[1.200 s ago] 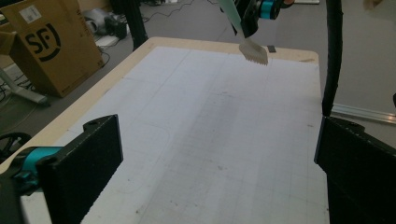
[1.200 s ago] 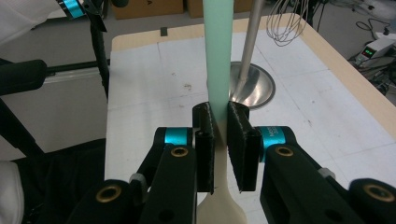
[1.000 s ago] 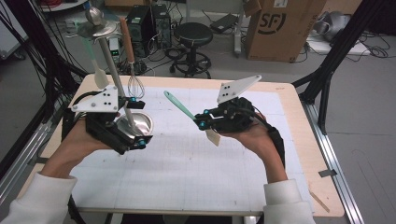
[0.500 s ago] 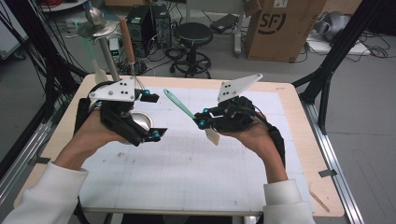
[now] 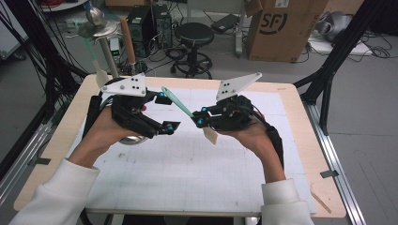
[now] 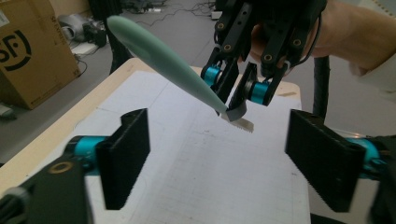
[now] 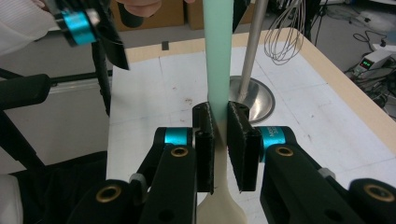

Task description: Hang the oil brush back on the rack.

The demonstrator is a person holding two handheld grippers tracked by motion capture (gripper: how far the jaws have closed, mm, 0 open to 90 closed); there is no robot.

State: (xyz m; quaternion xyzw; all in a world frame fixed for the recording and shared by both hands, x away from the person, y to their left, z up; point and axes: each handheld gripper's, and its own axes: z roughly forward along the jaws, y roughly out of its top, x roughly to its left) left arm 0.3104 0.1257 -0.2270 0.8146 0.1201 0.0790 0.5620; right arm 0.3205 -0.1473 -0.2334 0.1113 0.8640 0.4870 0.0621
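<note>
- Right gripper [image 5: 202, 121] pinches the spatula [image 5: 180, 102] at the joint between its green handle and cream blade [image 5: 210, 135], above the table [image 5: 291, 101].
- Handle slants up and away from the right gripper toward the left gripper [image 5: 165, 112]; blade points down.
- Left gripper's jaws stand spread, have just been closing, with nothing between them; the handle tip lies just ahead of them.
- Rack stand [image 7: 250, 56] on its round base holds a whisk [image 7: 283, 32].
</note>
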